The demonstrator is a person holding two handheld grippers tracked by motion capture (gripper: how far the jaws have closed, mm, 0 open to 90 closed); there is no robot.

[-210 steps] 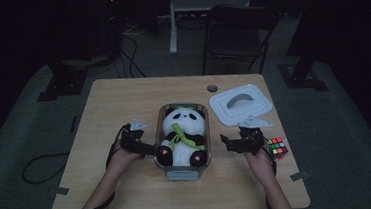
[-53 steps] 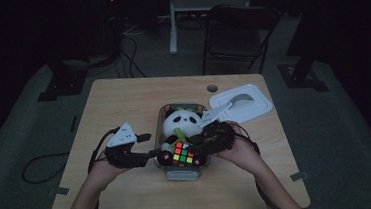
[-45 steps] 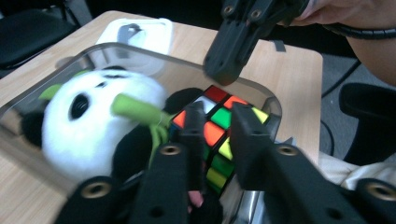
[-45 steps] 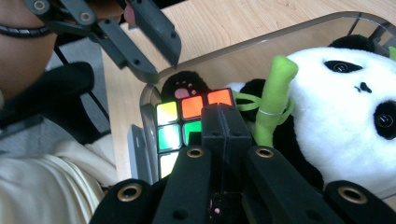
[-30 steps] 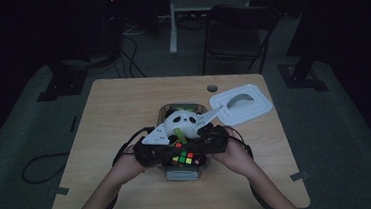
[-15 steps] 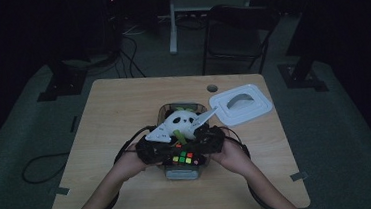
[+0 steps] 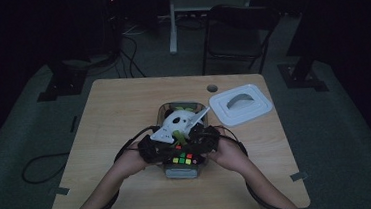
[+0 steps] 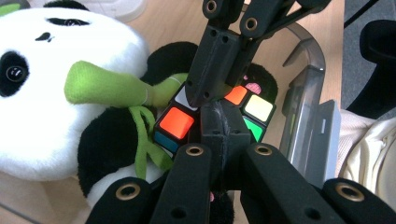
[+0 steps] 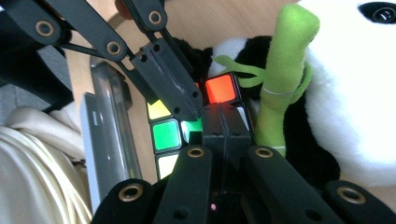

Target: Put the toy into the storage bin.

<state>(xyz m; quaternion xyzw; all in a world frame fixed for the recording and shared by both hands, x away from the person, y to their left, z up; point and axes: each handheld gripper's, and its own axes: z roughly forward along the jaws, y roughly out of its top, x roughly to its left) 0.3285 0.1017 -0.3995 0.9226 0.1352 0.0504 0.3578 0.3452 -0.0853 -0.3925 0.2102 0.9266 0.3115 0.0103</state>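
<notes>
The left gripper (image 8: 218,112) has its jaws pressed together, tips resting on the puzzle cube (image 8: 176,122), which lies on the plush panda (image 8: 51,93) inside the clear container (image 7: 181,171) on the surface (image 7: 118,105). The right gripper (image 9: 223,114), jaws likewise pressed together, meets it tip to tip on the cube

A white lid (image 7: 241,104) lies on the wooden table (image 7: 123,104); a dark chair (image 7: 235,33) stands behind.
</notes>
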